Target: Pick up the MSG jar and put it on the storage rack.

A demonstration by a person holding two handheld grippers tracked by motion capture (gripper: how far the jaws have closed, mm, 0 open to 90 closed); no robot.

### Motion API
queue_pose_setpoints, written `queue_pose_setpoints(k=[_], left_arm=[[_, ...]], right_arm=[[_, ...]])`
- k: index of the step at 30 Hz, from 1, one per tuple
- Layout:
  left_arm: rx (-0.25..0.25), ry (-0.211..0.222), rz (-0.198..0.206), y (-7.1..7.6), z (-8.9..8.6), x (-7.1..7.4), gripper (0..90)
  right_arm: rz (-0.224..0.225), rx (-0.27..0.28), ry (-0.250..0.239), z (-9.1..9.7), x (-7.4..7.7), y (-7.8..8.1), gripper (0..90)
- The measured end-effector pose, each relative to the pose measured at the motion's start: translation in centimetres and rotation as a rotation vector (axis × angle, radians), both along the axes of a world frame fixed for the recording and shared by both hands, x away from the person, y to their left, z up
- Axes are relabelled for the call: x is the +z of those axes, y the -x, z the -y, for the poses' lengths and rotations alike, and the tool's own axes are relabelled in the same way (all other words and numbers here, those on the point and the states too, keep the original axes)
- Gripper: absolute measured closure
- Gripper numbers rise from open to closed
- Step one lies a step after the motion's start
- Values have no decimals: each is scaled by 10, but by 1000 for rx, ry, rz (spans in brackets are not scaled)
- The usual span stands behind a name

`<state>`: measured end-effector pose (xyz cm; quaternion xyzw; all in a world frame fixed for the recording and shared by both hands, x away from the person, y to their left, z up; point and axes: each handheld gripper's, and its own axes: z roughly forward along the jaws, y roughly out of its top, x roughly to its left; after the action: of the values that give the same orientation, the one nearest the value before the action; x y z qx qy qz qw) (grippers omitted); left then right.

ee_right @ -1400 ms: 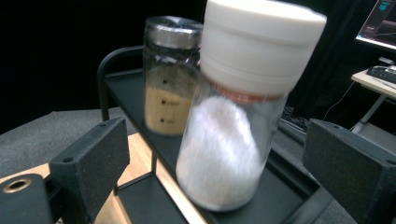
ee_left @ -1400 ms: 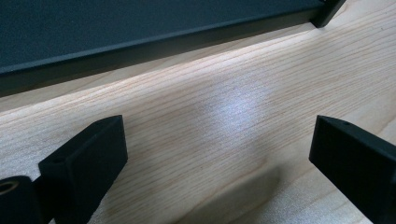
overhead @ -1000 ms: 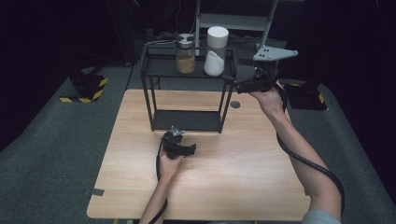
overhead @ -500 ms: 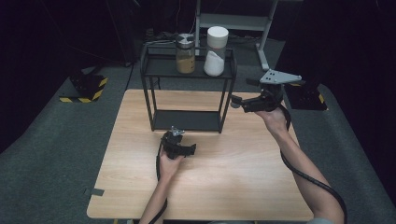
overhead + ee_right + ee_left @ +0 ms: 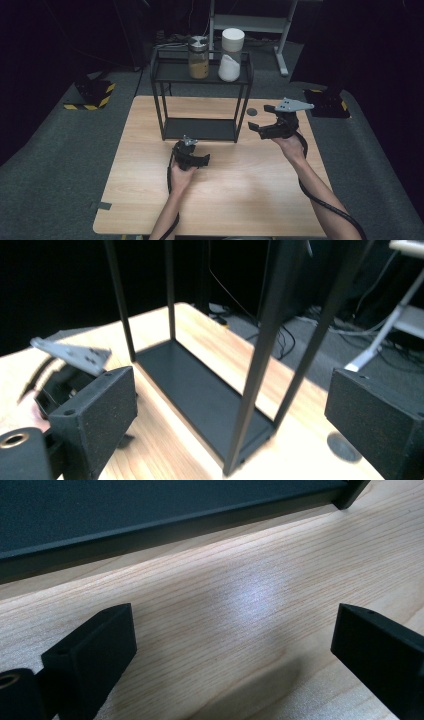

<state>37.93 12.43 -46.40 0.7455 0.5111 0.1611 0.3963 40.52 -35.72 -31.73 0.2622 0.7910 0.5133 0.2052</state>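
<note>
A black two-tier metal rack (image 5: 170, 76) stands at the back of the wooden table (image 5: 225, 200). Its top shelf carries a glass jar (image 5: 198, 57) of yellowish contents and a white container (image 5: 231, 55). My left gripper (image 5: 192, 150) rests on the table just in front of the rack's bottom shelf (image 5: 125, 505), and it (image 5: 230, 625) is open with nothing between its jaws. My right gripper (image 5: 260, 119) hovers just right of the rack's right legs, and it (image 5: 230, 400) is open and empty, facing the bottom shelf (image 5: 200, 390). The left gripper (image 5: 65, 370) shows beyond it.
A small dark disc (image 5: 252, 112) lies on the table by the rack's right rear leg, also seen as a disc (image 5: 342, 447) in the right gripper view. A yellow-black striped block (image 5: 92, 95) sits on the grey floor at left. A metal stand (image 5: 250, 22) rises behind the table.
My right gripper has come down from top-shelf height to just above the table beside the rack's right legs. The left gripper has stayed put.
</note>
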Motion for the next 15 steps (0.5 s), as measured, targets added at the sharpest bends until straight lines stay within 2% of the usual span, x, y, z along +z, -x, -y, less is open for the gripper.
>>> queue_pose_setpoints(k=[1,11,15], left_arm=[[0,0,0,0,0,0,43],[0,-1,0,0,0,0,43],[1,-2,1,0,1,0,43]], right_arm=[[-18,-19,8,1,-11,-1,63],[-96,-79,50,0,-55,-6,66],[-129,-99,50,1,-71,-8,67]])
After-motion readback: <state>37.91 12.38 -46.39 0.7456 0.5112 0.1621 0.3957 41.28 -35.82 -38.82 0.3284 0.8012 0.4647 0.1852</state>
